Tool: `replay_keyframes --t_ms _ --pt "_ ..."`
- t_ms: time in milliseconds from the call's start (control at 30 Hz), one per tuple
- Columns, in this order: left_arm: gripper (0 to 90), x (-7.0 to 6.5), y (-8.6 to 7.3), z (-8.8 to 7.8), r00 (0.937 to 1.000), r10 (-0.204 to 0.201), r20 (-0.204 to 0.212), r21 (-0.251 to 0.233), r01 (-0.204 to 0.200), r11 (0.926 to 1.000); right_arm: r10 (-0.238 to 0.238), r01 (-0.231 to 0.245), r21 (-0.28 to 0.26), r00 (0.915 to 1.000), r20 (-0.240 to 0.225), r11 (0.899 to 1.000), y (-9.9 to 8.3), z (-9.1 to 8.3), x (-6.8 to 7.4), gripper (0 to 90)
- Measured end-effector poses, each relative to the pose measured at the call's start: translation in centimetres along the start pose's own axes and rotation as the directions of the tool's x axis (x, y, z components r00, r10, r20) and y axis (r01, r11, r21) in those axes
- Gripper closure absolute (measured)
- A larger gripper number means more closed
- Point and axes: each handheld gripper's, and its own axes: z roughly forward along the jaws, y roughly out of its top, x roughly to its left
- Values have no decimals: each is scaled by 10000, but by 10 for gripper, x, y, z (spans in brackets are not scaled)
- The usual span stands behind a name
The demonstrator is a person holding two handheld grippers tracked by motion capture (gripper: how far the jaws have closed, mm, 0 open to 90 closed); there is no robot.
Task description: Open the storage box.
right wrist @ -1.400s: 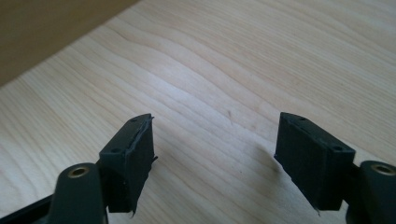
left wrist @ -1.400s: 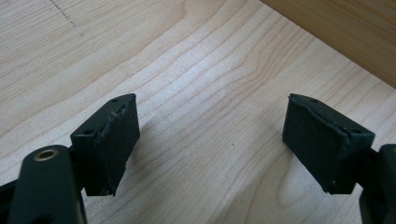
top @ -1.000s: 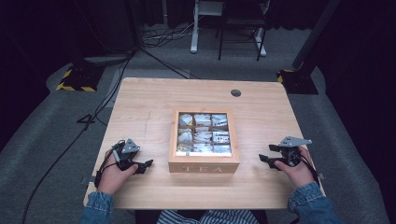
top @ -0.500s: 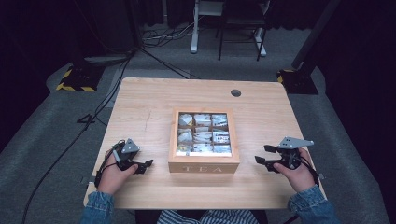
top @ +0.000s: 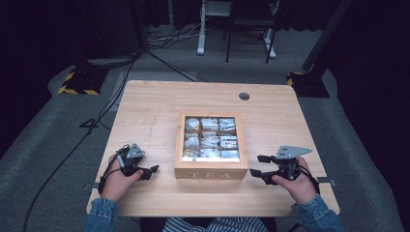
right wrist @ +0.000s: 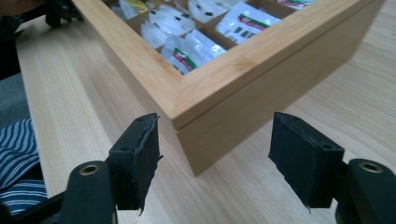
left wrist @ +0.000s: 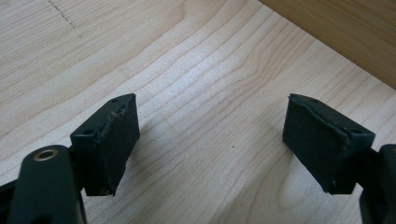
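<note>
From the high view I see the tea box (top: 211, 159) in the middle of the wooden surface (top: 154, 106), with the left tool (top: 148, 172) near its left side and the right tool (top: 258, 166) just beside its front right corner. The right gripper view shows me what the high view does not: the box corner (right wrist: 187, 121) stands before the 2 spread jaws, not touched, and the packets (right wrist: 187, 51) are white with red and green print. In the left gripper view the jaws are wide apart over bare wood. The box is light wood, 6 compartments, "TEA" on its front
</note>
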Motion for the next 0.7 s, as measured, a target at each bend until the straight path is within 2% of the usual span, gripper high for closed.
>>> replay_keyframes --t_ms 200,300,367,467,700 --pt "194 0 0 0 10000 -7 3 11 7 10000 -188 189 91 9997 -177 9998 0 15 7 376" --pt "194 0 0 0 10000 -8 4 12 8 10000 -115 115 50 9999 18 9999 0 22 10 409" --pt "194 0 0 0 10000 -9 3 11 9 10000 -253 253 135 9997 22 9996 -1 26 10 424" --pt "194 0 0 0 10000 -6 3 12 6 10000 -431 429 222 9990 80 9988 -1 29 12 438" --pt "194 0 0 0 10000 -8 3 14 8 10000 -495 492 140 9986 209 9987 -1 29 13 435"
